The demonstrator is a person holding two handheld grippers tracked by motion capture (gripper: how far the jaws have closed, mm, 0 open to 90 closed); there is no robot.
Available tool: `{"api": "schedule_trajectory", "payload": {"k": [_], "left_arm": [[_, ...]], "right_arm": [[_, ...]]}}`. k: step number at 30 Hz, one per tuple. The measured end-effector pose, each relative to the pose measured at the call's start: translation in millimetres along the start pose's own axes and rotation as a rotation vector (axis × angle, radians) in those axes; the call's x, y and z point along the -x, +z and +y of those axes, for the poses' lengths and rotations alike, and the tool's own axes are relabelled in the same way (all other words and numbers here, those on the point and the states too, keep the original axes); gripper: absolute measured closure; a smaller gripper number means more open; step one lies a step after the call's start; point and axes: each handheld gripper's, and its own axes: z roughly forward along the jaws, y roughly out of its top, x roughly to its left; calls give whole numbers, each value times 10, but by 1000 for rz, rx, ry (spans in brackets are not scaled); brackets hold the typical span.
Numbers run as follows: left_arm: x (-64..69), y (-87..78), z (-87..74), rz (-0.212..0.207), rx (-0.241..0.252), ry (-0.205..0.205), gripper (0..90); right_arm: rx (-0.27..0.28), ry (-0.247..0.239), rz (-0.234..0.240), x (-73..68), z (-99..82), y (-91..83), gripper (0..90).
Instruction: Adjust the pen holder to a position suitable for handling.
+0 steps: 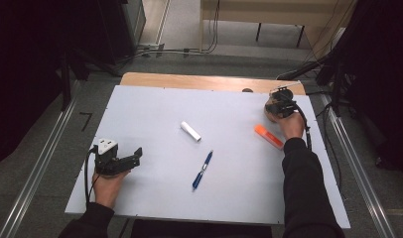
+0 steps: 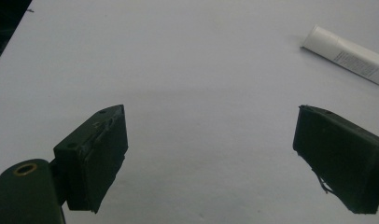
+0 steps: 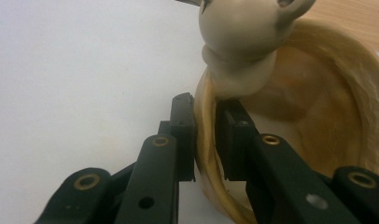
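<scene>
A tan bowl-shaped holder (image 3: 318, 121) with a beige animal figure (image 3: 243, 42) on its rim stands at the far right of the white board (image 1: 155, 104). My right gripper (image 3: 206, 105) is shut on the holder's thin rim, one pad outside and one inside. From above, the right gripper (image 1: 279, 104) covers most of the holder (image 1: 269, 114). My left gripper (image 1: 135, 156) rests near the board's left front edge. Its jaws stand wide open (image 2: 211, 126) with nothing between them, and a white tube (image 2: 346, 55) lies farther off.
The white tube (image 1: 190, 131) lies mid-board, a blue pen (image 1: 202, 170) in front of it, and an orange marker (image 1: 269, 136) beside my right hand. A wooden table edge (image 1: 189, 80) shows beyond the board. Cables and table legs lie on the floor behind.
</scene>
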Motion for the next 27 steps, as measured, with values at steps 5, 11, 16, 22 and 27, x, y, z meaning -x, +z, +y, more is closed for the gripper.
{"api": "schedule_trajectory", "payload": {"k": [5, 11, 16, 22, 27], "left_arm": [[2, 1, 0, -1, 0, 0, 107], [7, 10, 1, -2, -2, 0, 107], [9, 12, 1, -3, -2, 0, 108], [9, 15, 1, -4, -3, 0, 107], [14, 15, -2, -4, -5, 0, 108]], "right_arm": [[-3, -2, 11, -8, 2, -11, 769], [-3, -31, 39, -82, 10, -14, 775], [-13, -75, 78, -228, 33, -5, 774], [-29, -162, 136, -495, 62, 6, 774], [-42, -225, 184, -764, 53, -7, 774]]}}
